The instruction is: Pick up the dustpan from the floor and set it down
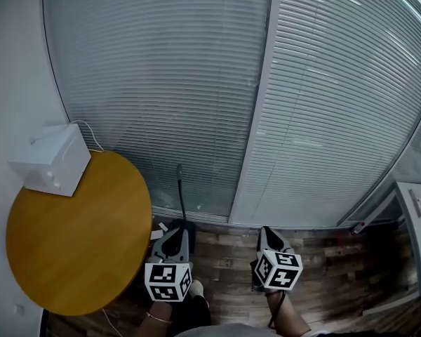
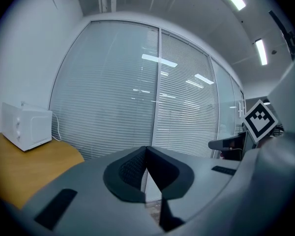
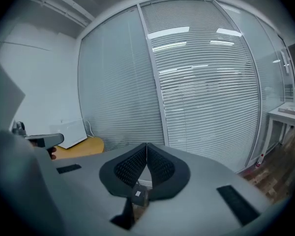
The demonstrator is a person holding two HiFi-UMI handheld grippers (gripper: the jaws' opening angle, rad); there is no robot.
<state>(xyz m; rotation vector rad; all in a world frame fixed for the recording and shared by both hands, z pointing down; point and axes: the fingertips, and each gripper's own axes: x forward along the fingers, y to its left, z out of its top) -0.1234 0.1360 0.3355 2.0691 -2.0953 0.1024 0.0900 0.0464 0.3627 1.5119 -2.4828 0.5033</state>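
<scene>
**Both claws closed, dustpan on the floor by the wall**

The left claw (image 1: 177, 232) and the right claw (image 1: 269, 232) are both closed, jaw against jaw, with nothing between them. They hang side by side above the wooden floor (image 1: 224, 258). The dustpan (image 1: 184, 225) stands on the floor against the far wall with blinds (image 1: 161, 83), just beyond the left claw, its long handle upright. At left is a round worktop (image 1: 77, 244) with a white box (image 1: 52, 161).

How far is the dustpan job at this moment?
Done: nothing yet. In hand: nothing; left claw and right claw are shut, empty. Remaining: grasp the dustpan, seemingly the dark long-handled thing on the floor by the blinds, lift it, set it down.
</scene>
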